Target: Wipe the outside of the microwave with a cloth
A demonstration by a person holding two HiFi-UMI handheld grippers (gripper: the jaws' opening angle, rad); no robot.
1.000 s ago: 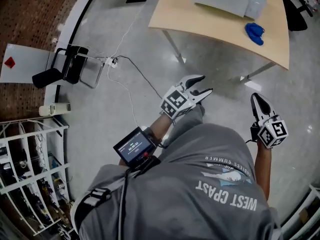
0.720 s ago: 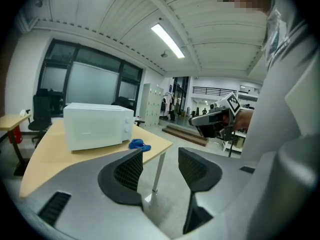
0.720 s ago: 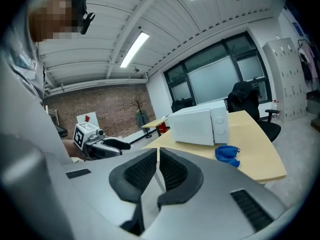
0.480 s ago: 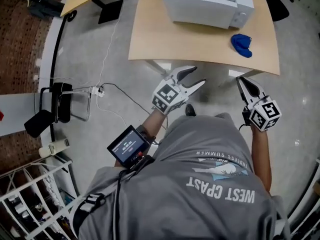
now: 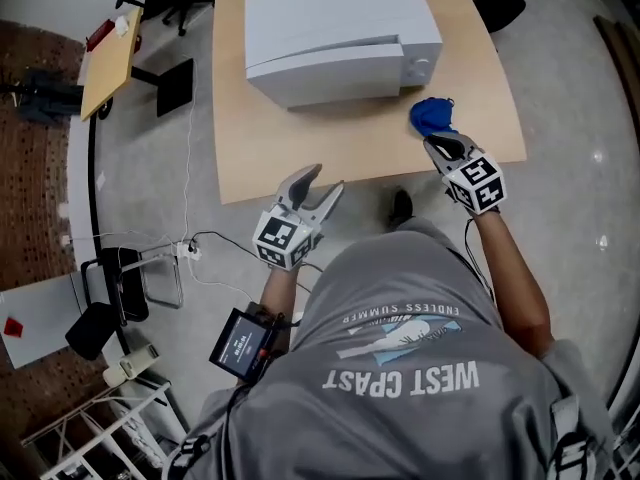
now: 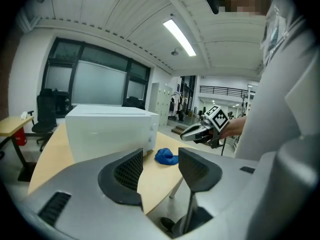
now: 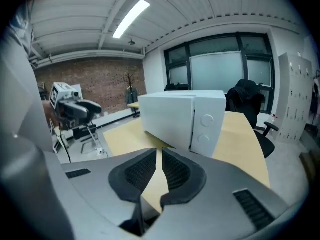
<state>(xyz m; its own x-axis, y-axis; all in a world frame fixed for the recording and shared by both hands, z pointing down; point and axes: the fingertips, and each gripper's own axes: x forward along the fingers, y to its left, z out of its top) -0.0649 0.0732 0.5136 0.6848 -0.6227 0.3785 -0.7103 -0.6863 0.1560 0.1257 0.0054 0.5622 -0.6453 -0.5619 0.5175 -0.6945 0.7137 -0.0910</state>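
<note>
Facing blue cloth (image 5: 432, 115) on table (image 5: 300, 158) beside microwave (image 5: 340, 33): my right tongs (image 5: 438, 145), shut and empty, tips just short of it; left tongs (image 5: 325, 178), half open, empty, well apart.

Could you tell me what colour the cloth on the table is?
The cloth is blue, clearest in head view.

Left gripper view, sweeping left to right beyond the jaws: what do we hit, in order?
black office chair → white microwave → blue cloth → right gripper
</note>
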